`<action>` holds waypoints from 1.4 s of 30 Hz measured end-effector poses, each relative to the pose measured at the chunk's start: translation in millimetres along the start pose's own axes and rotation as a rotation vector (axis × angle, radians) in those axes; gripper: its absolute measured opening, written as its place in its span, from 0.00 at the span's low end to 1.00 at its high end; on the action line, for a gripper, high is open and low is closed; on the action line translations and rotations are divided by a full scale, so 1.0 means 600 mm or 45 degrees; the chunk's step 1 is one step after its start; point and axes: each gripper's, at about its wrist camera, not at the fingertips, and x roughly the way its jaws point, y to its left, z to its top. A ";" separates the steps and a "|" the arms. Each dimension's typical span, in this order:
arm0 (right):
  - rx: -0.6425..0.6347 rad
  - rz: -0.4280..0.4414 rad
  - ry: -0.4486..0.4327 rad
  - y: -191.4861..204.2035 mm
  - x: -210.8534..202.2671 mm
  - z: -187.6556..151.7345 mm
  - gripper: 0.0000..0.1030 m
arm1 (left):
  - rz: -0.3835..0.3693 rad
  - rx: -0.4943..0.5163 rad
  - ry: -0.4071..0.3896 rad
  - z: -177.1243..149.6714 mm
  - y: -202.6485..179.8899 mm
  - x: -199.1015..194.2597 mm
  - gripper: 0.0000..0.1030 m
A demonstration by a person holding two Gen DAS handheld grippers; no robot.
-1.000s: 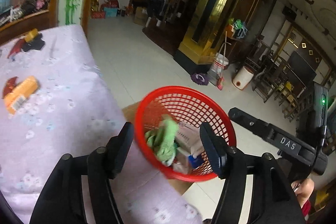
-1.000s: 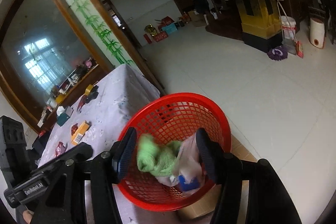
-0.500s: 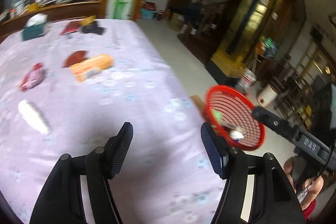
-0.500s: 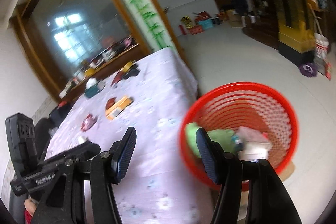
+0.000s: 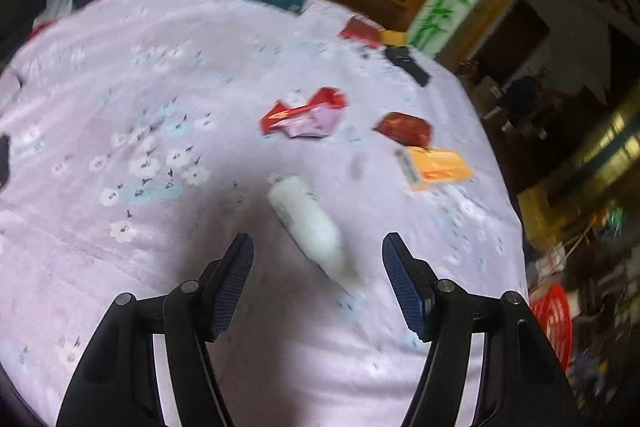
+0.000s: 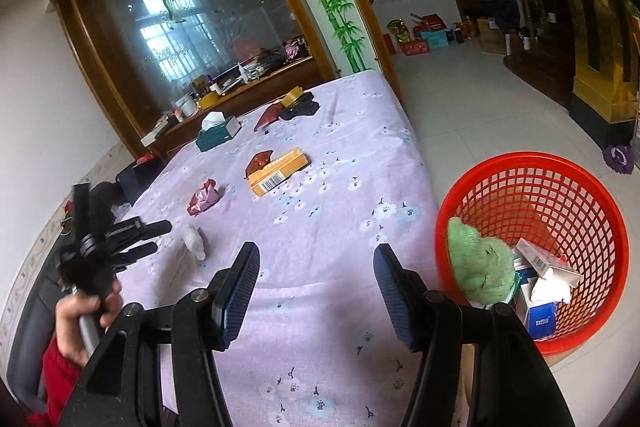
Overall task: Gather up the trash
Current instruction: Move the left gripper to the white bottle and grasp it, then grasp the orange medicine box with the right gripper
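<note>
A small white plastic bottle (image 5: 310, 227) lies on its side (blurred) on the lilac flowered tablecloth (image 5: 160, 107), between the wide-open, empty left gripper (image 5: 318, 267) fingers; earlier the red mesh basket (image 6: 532, 247) filled this view. The right gripper (image 6: 316, 281) is wide open, empty.

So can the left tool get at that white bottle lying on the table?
Probably yes. The left tool is open, with the bottle lying just ahead between its fingers, and nothing on the tablecloth blocks the way.
</note>
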 end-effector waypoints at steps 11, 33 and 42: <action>0.032 -0.020 0.020 -0.028 0.000 -0.005 0.62 | 0.086 0.058 0.054 0.009 -0.023 0.074 0.44; -0.126 0.066 0.243 0.102 0.222 0.153 0.68 | -0.112 0.281 -0.085 -0.055 0.016 0.001 0.29; -0.081 0.021 0.381 0.083 0.464 0.226 0.51 | -0.161 0.244 -0.084 -0.051 0.027 0.001 0.28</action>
